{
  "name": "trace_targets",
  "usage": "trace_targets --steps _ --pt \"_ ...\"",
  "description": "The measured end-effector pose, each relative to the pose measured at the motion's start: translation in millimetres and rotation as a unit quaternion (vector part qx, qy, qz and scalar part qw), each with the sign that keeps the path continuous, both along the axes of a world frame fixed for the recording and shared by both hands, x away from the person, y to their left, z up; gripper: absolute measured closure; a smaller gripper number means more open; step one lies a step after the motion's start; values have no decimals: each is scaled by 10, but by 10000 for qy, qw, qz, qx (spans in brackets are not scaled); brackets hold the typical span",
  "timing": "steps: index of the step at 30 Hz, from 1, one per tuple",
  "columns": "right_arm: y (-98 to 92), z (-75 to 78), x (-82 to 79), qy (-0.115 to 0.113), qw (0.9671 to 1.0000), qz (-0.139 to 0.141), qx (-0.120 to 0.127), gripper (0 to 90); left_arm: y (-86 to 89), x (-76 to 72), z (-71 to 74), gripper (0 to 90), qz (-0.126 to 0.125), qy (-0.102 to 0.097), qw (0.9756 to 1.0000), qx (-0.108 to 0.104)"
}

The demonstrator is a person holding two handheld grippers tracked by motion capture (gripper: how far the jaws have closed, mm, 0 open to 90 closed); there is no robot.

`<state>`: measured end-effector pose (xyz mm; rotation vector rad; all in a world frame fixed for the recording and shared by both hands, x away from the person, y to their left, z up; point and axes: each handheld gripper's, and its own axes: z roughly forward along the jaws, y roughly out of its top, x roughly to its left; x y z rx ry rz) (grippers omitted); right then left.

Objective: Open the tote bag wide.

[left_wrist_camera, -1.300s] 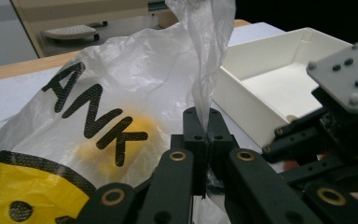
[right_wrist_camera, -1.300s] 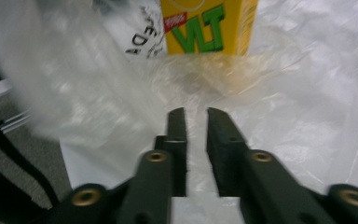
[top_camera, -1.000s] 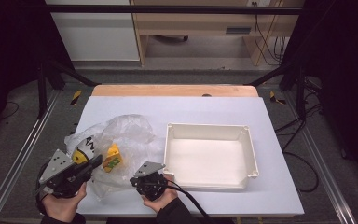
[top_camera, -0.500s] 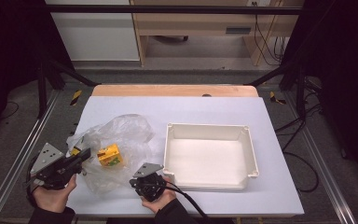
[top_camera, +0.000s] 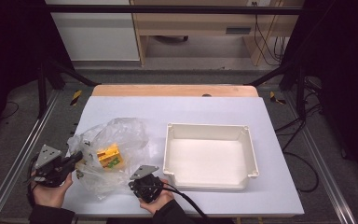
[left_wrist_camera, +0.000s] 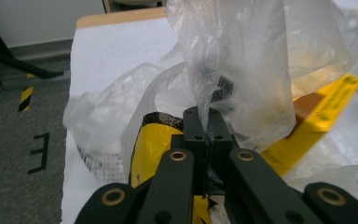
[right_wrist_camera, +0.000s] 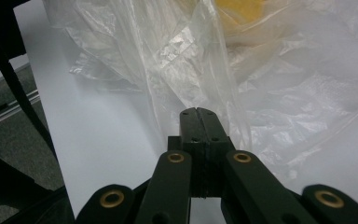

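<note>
Left gripper (left_wrist_camera: 207, 112) clamped on clear plastic bag (top_camera: 116, 140) film. Right gripper (right_wrist_camera: 198, 112) likewise pinching bag edge. Yellow box (top_camera: 110, 156) inside bag.

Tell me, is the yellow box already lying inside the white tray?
No, the yellow box lies inside the plastic bag, left of the white tray.

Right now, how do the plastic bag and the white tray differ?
The bag is clear, crumpled film; the tray is rigid, white and boxy. The bag holds a yellow box; the tray looks empty. The bag is pinched at its edges by the left tool and the right tool, both shut on the film; nothing touches the tray. Both sit on the white table, bag to the left of the tray.
</note>
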<state>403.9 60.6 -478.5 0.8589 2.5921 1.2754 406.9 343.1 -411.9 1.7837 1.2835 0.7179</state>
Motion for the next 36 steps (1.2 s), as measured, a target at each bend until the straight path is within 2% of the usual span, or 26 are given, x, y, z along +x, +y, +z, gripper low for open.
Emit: trace_targets --steps 3,7,10,14,16,18,23,26,29,31,34,36 --pt "9 -11 2 20 10000 -50 -15 900 22 69 -84 898 35 125 9999 63" --pt "12 -49 6 15 9999 -74 -105 900 40 150 -230 898 -15 455 9988 157" --pt "-3 -79 5 51 9999 -93 -78 900 36 177 -295 898 -4 611 9979 224" --pt "-9 -71 0 37 9999 -87 -69 900 19 222 -404 897 -16 883 9951 444" --pt "-26 -37 -8 -49 10000 -53 16 858 13 243 -436 896 -53 955 9942 494" --pt "-48 14 -12 -171 9996 -69 212 822 4 248 -451 896 -102 1010 9935 515" --pt "-73 159 19 -576 9963 -262 583 639 7 231 -450 894 -169 1018 9934 503" --pt "-36 191 61 -739 9945 -397 630 584 26 216 -454 887 -205 1020 9938 401" --pt "31 142 113 -693 9958 -412 439 621 39 193 -437 869 -227 965 9946 310" --pt "76 78 131 -554 9974 -374 266 692 54 164 -408 843 -261 882 9955 229" --pt "109 6 134 -333 9991 -252 64 856 94 99 -344 782 -248 682 9974 33" --pt "114 -13 130 -259 9995 -196 14 894 130 45 -287 712 -218 551 9982 -69"
